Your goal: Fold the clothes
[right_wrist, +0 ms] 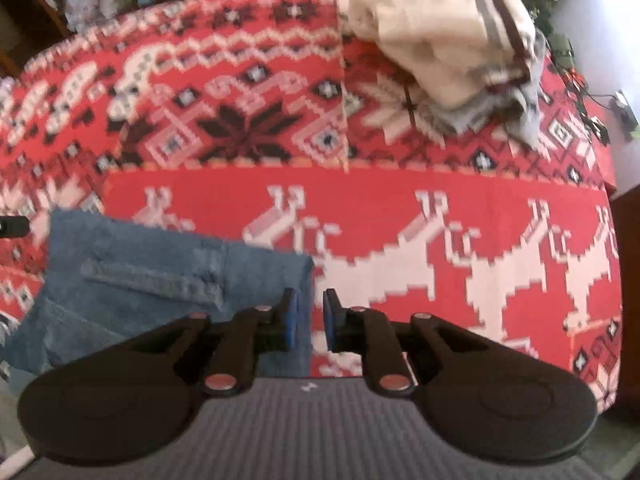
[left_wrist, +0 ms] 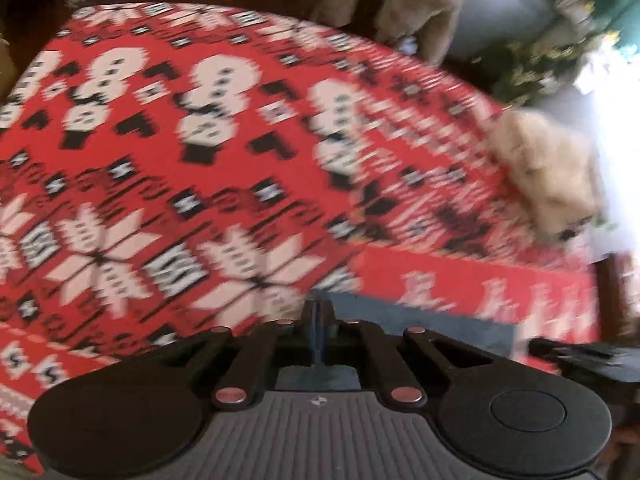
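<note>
Right up against the lens on the right wrist cam is my right gripper [right_wrist: 311, 320], blue pads spread with a clear gap, straddling the right-hand edge of the denim piece [right_wrist: 160, 280] without biting it. The denim lies fairly flat near the front of the red patterned blanket [right_wrist: 400, 184]. Over on the other cam, the left gripper [left_wrist: 319, 316] has its fingers pressed together, and there's a sliver of blue between them that might be denim or might just be the pads, so I can't honestly say it's holding cloth. That view is badly smeared too. Stuff I'd worry about: if I squeeze the right one here, I could pinch the blanket along with the denim edge and drag the whole cover up. If only one layer of denim gets caught, the fold would come out lopsided. And if the left really does have a corner, pulling unevenly would skew the piece. There's also a cream knit pile [right_wrist: 436, 32] at the far right of the blanket, well apart from the denim, so a wide swing could knock into it.
</note>
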Demonstrator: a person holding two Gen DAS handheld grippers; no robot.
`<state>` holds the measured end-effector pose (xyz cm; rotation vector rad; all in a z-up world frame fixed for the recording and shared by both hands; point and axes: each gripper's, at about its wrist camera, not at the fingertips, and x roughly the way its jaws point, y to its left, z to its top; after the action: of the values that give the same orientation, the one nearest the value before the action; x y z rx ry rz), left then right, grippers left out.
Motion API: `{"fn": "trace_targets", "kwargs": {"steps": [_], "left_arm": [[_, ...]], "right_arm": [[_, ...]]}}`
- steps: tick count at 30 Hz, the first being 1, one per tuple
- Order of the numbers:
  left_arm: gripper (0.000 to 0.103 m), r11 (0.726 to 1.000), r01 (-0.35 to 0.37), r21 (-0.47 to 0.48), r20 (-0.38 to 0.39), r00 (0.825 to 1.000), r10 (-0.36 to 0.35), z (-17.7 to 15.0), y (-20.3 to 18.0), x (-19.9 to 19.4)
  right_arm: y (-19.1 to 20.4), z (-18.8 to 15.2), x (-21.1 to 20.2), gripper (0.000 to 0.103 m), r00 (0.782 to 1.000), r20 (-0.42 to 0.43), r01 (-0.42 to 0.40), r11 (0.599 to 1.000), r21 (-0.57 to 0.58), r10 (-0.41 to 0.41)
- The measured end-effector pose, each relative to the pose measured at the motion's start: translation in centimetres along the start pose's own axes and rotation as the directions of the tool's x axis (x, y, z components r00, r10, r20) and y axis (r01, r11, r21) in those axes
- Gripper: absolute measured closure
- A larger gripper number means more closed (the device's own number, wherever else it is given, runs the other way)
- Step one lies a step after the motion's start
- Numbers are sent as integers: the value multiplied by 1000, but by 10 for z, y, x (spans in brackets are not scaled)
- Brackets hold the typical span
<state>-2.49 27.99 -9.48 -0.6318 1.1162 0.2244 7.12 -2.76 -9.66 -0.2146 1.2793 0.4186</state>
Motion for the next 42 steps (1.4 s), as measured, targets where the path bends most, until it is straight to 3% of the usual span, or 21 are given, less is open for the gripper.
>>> {"fn": "trace_targets", "kwargs": {"steps": [2,4,8,12,16,17,18,21,24,29,32,34,38,42], "left_arm": [[101,998,35,43,-29,999,-34,3,-14,11],[101,996,-9,94,-63,998,14,0,-23,34],[100,1000,1,-16,-61,998,-2,-1,-5,55],[100,992,67,-107,-67,995,-75,0,13,50],[102,988,28,-149,-59,998,-37,10,16,40],[103,988,23,-150,-51,998,-31,14,15,37],[103,988,27,-149,-43,999,-34,17,15,34],[103,992,59,-110,-53,997,-65,23,10,35],[102,997,35,-65,-81,996,-41,25,10,39],[101,998,-23,-60,-78,997,19,32,24,34],[93,997,-58,-56,-76,996,54,36,32,30],[91,997,-38,-73,-98,995,31,33,42,24],[79,997,-37,65,-177,983,48,7,38,13],[71,975,-18,220,-246,966,74,-25,28,14]], "right_arm": [[3,7,3,87,999,0,-39,999,18,39],[8,10,13,87,998,-17,-53,999,10,53],[8,9,29,87,998,-25,-54,998,24,54],[-3,7,33,81,997,-15,-78,995,67,79],[-20,11,34,79,999,-20,-41,986,161,44],[-24,13,32,89,1000,-20,-18,984,177,22],[-27,14,30,92,1000,-15,-7,983,184,10],[-29,19,23,93,999,17,-35,981,192,33],[-17,23,25,92,997,12,-74,986,150,73],[-19,23,43,91,1000,-15,-3,991,134,5],[-35,21,31,91,1000,-5,9,988,156,-8],[-43,14,19,90,1000,-6,-3,988,153,4],[-51,-11,1,79,998,-35,-38,990,135,43],[-43,-34,-1,72,994,-70,-76,988,134,86]]}}
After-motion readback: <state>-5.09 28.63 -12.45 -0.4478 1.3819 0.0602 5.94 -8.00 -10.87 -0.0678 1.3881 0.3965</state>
